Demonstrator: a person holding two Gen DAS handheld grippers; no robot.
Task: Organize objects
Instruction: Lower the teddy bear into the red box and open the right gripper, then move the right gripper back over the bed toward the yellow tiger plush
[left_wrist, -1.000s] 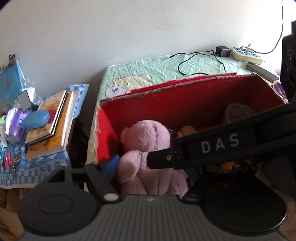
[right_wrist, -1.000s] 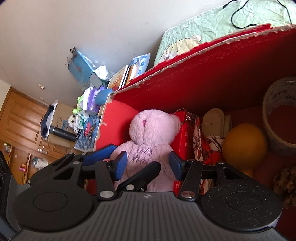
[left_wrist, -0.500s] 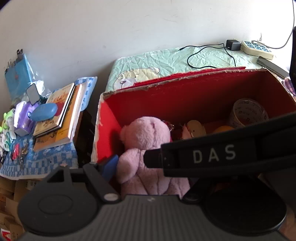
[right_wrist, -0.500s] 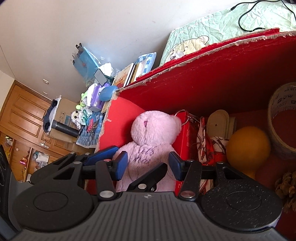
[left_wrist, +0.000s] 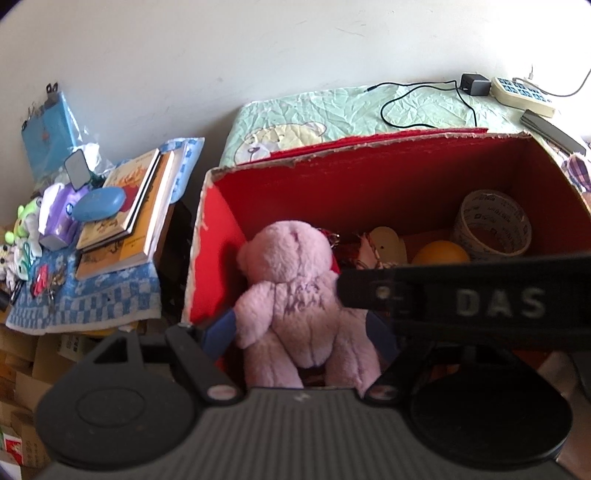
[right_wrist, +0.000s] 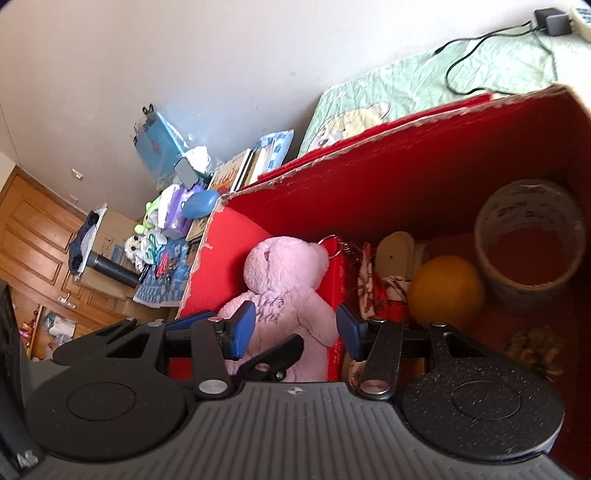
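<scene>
Since a second ago, left gripper (left_wrist: 301, 334) opened wider around pink teddy bear (left_wrist: 295, 295) at 9 o'clock in red box (left_wrist: 369, 192), right gripper (right_wrist: 295, 328) closing, empty, both half-open: bear apparently placed.

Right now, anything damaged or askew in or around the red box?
Yes. The red box has a ragged top rim: the red covering is torn along the back edge and chipped white down its left corner. The pink teddy bear leans against the left wall. The tape roll lies tilted in the far right corner.
</scene>
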